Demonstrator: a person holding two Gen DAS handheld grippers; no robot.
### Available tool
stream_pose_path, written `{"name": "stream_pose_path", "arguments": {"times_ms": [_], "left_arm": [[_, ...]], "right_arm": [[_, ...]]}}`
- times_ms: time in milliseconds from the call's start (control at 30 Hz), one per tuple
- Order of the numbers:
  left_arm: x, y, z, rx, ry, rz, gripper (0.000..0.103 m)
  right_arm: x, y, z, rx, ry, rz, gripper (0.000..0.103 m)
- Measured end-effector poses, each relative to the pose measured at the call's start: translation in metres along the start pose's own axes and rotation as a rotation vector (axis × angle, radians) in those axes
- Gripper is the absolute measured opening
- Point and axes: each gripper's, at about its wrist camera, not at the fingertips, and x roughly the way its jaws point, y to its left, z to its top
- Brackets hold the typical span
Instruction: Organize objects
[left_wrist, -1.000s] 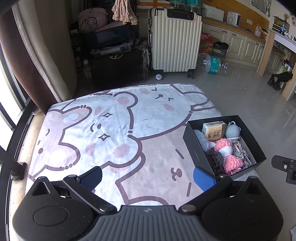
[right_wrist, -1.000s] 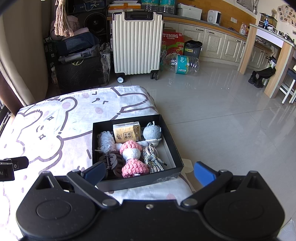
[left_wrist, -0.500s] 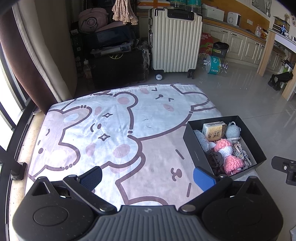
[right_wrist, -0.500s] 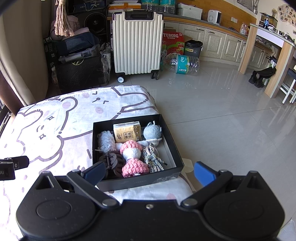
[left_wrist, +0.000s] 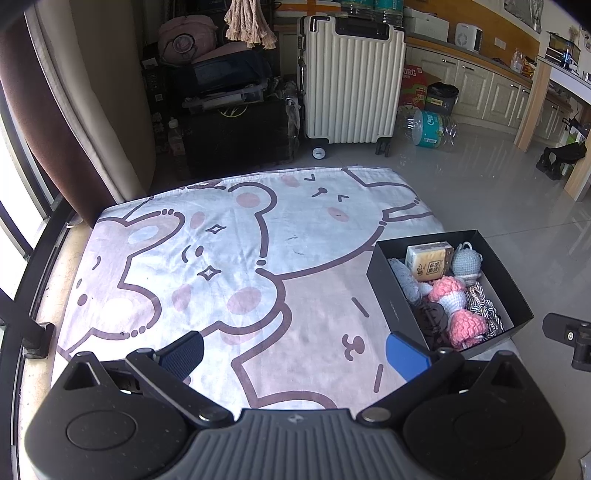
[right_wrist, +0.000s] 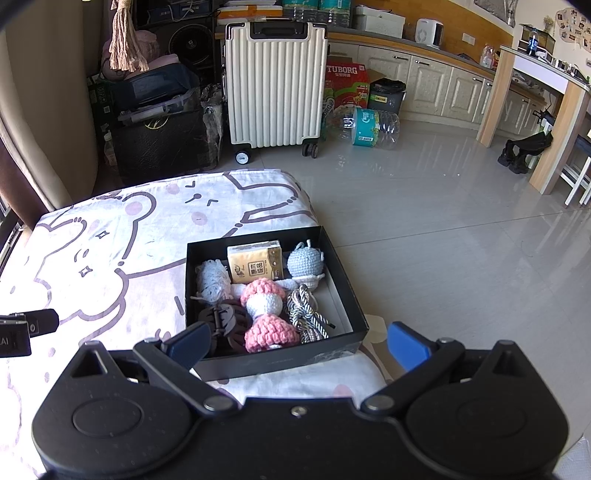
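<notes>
A shallow black cardboard box (right_wrist: 360, 325) was seen resting at the right-hand edge of a white and pink blanket printed with cartoon bears (left_wrist: 221, 266), which was spread over a low surface. The box was packed. A yellow-brown packet of tissues (right_wrist: 255, 261) was propped against the far wall, with a grey-blue crocheted ball on a white base (right_wrist: 304, 263) just beside it on the right and a pale grey bundle of yarn (right_wrist: 211, 282) on the left. Toward the middle a pink and white crocheted mushroom (right_wrist: 262, 295) was laid, and a second pink crocheted cap (right_wrist: 270, 333) was placed nearer the front wall. A dark brown plastic hair claw (right_wrist: 225, 321) was lodged in the near left corner — a black and white twisted cord (right_wrist: 304, 314) was coiled on the right.

The right gripper (right_wrist: 298, 345) was held above the near edge of the box, its blue-padded fingers spread wide and nothing between them. The left gripper (left_wrist: 294, 352) was held over bare blanket to the left of the box, likewise spread wide and empty.

Beyond the blanket a cream ribbed hard-shell suitcase (right_wrist: 275, 83) stood upright on a glossy tiled floor (right_wrist: 443, 229), and a large clear water bottle with a green label (right_wrist: 367, 126) was lying on its side near it.
</notes>
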Motion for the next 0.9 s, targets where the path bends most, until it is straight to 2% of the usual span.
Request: {"name": "stream_pose_path", "arguments": {"times_ms": [900], "left_arm": [[0.0016, -0.0024, -0.0012, 0.0, 0.008, -0.003, 0.103]], "right_arm": [[0.0013, -0.0005, -0.0002, -0.003, 0.005, 0.006, 0.103]]}}
